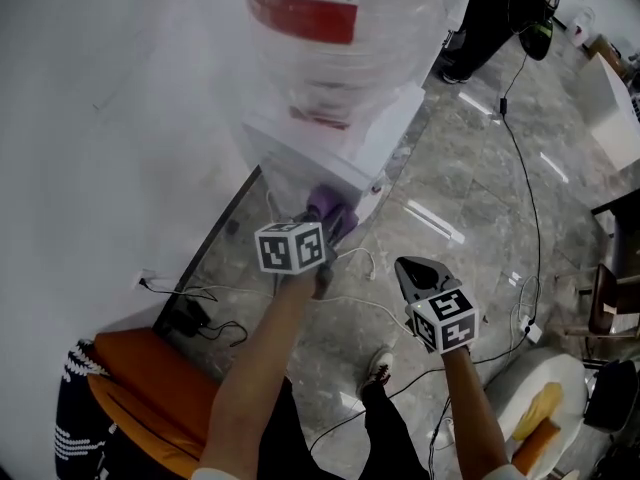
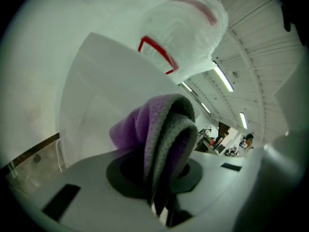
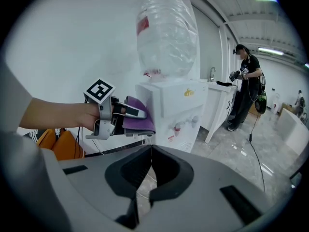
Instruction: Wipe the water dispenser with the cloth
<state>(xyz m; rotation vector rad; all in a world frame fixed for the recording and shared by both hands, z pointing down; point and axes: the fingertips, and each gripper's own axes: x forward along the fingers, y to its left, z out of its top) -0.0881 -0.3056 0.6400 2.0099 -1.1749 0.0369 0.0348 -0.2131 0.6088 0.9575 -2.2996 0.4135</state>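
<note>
Left hand-held gripper (image 3: 138, 114) presses cloth (image 2: 159, 129) seemingly against dispenser (image 3: 175, 104); cables (image 1: 350, 303) nearby.

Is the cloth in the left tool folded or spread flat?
Folded. The cloth shows several doubled purple and grey layers bunched together, pinched between the jaws of the left tool, beside the water dispenser.

A folded fleece cloth (image 2: 159, 129) is showing purple with grey edging against the white box-shaped water dispenser (image 3: 174, 105). Atop the dispenser, a clear plastic bottle (image 3: 166, 33) is wearing a red-and-white label. Beneath the dispenser, grey veined stone floor (image 1: 450, 198) is gleaming.
</note>
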